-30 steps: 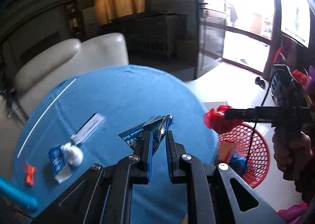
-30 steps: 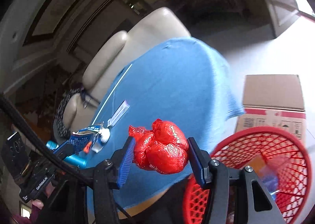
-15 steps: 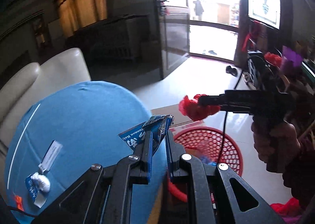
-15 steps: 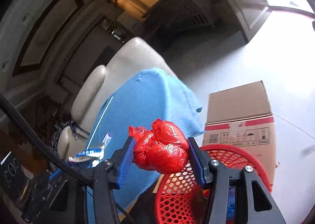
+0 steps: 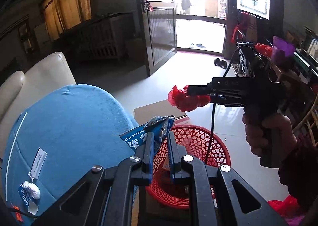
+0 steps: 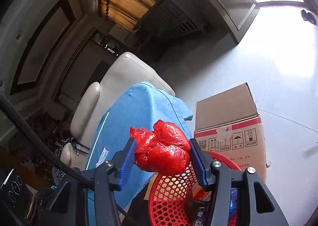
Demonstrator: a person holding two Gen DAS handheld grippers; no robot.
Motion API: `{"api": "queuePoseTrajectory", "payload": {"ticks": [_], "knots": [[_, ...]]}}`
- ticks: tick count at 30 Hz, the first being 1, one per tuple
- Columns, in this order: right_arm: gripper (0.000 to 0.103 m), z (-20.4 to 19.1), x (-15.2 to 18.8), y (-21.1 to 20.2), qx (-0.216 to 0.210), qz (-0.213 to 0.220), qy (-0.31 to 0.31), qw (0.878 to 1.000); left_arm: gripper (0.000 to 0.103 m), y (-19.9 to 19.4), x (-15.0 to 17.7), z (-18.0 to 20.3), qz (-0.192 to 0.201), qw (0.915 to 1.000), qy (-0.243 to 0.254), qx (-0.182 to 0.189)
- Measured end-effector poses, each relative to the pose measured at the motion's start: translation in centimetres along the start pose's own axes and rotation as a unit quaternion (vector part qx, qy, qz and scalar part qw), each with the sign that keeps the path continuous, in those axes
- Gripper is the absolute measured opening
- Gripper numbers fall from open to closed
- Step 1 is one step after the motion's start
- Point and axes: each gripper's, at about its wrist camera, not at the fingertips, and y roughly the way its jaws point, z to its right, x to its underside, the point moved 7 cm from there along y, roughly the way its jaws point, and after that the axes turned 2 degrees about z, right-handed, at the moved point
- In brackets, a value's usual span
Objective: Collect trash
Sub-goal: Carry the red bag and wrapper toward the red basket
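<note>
Scanning from the far side of the red plastic mesh basket (image 5: 198,146) toward it: on the round bench under the blue cloth (image 5: 69,126) there's leftover litter, a white paper slip (image 5: 38,160) and a white crumpled wad on a blue scrap (image 5: 29,192), both well away from the basket. Next, the left gripper (image 5: 161,132) is clamped tight on a crumpled blue foil wrapper with white lettering (image 5: 147,132), which sits right at the basket's near rim, with the jaws pointing down at the mesh. Past that, the right gripper (image 6: 162,154) is squeezing a knotted red plastic bag bundle (image 6: 165,150), hanging above the basket but up higher, angled less steeply. A brown cardboard box (image 6: 228,122) sits just behind the basket.

My read: both loads are basically over the basket, so the drop is next. The left looks nearer and lower, so I'd guess it lets go first.
</note>
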Motion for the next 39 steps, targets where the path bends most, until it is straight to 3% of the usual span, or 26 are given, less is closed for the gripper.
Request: {"api": "queuePoseTrajectory", "payload": {"ticks": [14, 24, 39], "knots": [[0.056, 1.0, -1.2, -1.5, 0.0, 0.015, 0.014, 1.0, 0.013, 0.9, -0.7, 1.0, -0.002, 0.9997, 0.018, 0.014], [0.056, 1.9, -1.8, -2.3, -0.001, 0.02, 0.025, 0.999, 0.014, 1.4, 0.2, 0.8, -0.011, 0.9998, 0.004, 0.015], [0.056, 3.5, 0.5, -0.1, 0.023, -0.039, 0.031, 0.998, 0.014, 3.4, 1.7, 1.5, -0.049, 0.9979, -0.009, 0.041]]}}
